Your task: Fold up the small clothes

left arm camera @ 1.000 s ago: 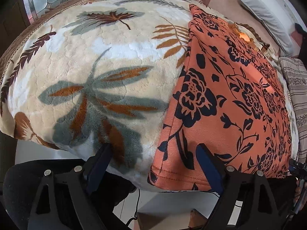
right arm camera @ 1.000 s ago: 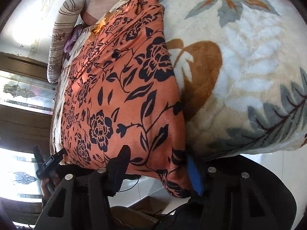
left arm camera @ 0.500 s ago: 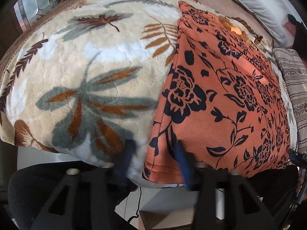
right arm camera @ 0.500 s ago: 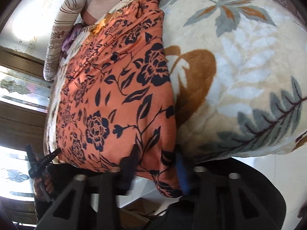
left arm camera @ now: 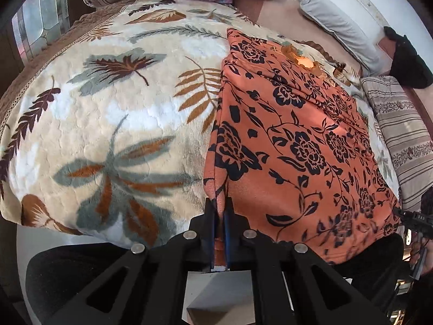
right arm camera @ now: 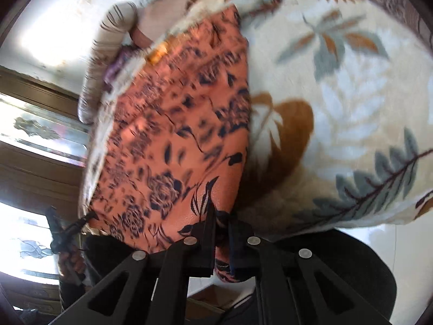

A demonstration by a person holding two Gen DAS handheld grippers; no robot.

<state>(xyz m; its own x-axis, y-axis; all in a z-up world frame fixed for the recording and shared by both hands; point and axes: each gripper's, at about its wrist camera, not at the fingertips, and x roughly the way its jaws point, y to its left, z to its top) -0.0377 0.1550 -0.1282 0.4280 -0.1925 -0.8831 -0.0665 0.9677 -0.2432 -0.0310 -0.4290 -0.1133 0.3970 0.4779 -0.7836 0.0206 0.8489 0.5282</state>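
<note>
Our left gripper (left arm camera: 219,208) and right gripper (right arm camera: 219,218), both wide open a second ago astride the near hem of the orange floral garment (left arm camera: 292,146), have just been closing and now pinch its two near corners. We see the cloth puckering up between each pair of jaws, where it lay flat before.

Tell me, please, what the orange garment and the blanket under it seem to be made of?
The orange garment looks like a thin, soft knit, perhaps fleece: matte, pleating where it is pinched, with a stitched hem. The blanket looks like thick plush fleece: a fuzzy, dimpled pile with printed leaves.
</note>
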